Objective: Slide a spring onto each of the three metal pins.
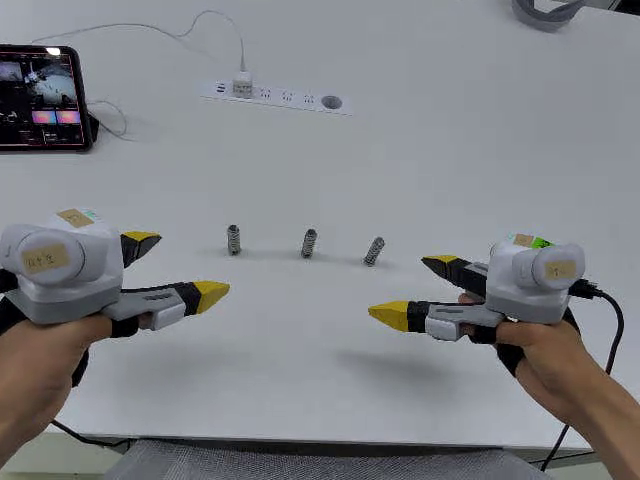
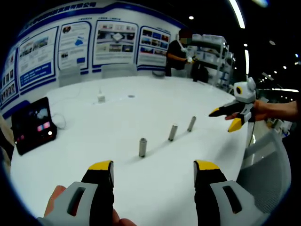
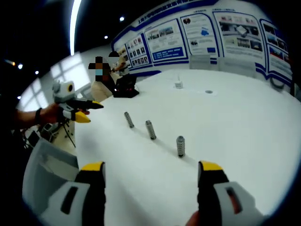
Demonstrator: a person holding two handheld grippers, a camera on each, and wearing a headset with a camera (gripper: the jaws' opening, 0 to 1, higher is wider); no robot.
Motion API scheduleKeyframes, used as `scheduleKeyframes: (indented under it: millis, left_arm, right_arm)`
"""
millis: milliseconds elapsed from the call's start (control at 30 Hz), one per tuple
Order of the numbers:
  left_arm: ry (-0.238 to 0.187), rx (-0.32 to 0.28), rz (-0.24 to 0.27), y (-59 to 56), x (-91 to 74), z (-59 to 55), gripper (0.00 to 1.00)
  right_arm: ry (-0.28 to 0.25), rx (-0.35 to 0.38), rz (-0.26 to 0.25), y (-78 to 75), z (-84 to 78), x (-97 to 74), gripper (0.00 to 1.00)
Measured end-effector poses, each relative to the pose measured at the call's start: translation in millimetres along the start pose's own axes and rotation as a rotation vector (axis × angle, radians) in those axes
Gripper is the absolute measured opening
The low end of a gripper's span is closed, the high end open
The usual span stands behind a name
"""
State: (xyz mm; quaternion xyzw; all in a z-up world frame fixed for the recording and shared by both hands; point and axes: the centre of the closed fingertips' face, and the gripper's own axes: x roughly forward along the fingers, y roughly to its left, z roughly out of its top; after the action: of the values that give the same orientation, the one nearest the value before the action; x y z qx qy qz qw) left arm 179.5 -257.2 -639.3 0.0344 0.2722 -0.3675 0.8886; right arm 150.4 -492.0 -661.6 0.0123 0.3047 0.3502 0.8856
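Three metal pins stand in a row on the white table, each wrapped in a spring: the left pin [image 1: 234, 239], the middle pin [image 1: 309, 243] and the right pin [image 1: 374, 251], which leans. The same row appears as pins [image 2: 143, 147], [image 2: 173, 132], [image 2: 191, 124] and as pins [image 3: 181, 145], [image 3: 150, 129], [image 3: 128, 119]. My left gripper [image 1: 180, 266] [image 2: 154, 172] hovers open to the left of the row, nothing between its yellow-tipped fingers. My right gripper [image 1: 415, 288] [image 3: 150, 173] hovers open to the right, also holding nothing.
A white power strip [image 1: 276, 97] with a plugged charger and cable lies at the back. A tablet [image 1: 42, 84] with a lit screen stands at the far left. People stand beyond the table's far end [image 2: 178, 52]. The table's front edge [image 1: 300, 440] is close.
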Motion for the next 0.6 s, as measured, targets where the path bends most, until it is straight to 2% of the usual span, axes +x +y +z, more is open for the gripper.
scheduleKeyframes:
  millis: [267, 600]
  left_arm:
    - [-0.004, 0.001, -0.008, 1.4, -1.6, 3.0, 0.68]
    - [0.013, -0.005, -0.033, 0.0, -1.7, -0.4, 0.69]
  right_arm:
    - [-0.004, 0.009, -0.008, 0.2, -1.1, -3.2, 0.83]
    - [-0.010, 0.016, -0.011, 3.1, 2.0, -3.4, 0.84]
